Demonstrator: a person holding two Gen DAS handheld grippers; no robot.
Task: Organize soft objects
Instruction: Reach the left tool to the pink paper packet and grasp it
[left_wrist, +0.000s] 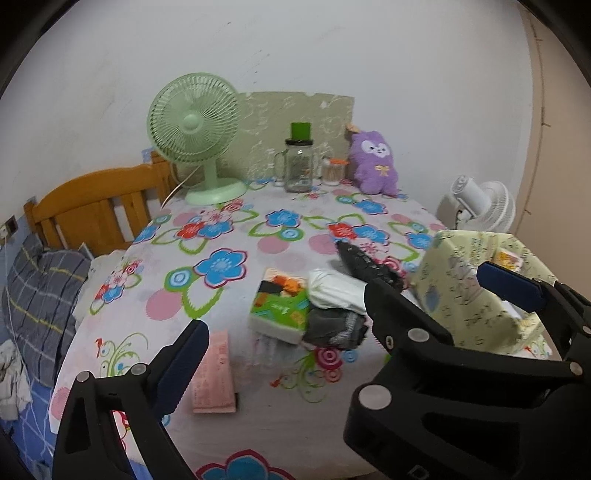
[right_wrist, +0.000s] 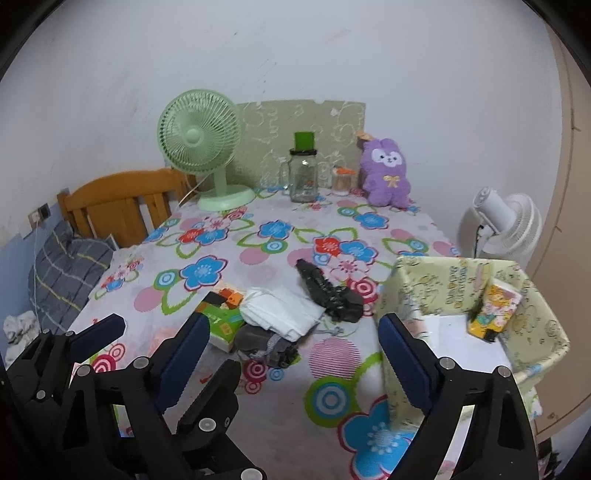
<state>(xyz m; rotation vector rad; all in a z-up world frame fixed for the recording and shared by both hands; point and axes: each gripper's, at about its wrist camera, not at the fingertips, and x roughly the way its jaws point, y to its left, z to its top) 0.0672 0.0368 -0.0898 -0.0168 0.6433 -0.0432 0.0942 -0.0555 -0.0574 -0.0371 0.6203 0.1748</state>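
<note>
A pile of soft things lies mid-table: a white folded cloth, a grey sock, a black item and a green tissue pack. A yellow-green fabric box stands at the right and holds a yellow packet. A purple plush sits at the back. My left gripper is open and empty before the pile. My right gripper is open and empty, near the box.
A green fan, a glass jar with green lid and a small cup stand at the back. A pink paper lies at front left. A white fan and a wooden headboard flank the table.
</note>
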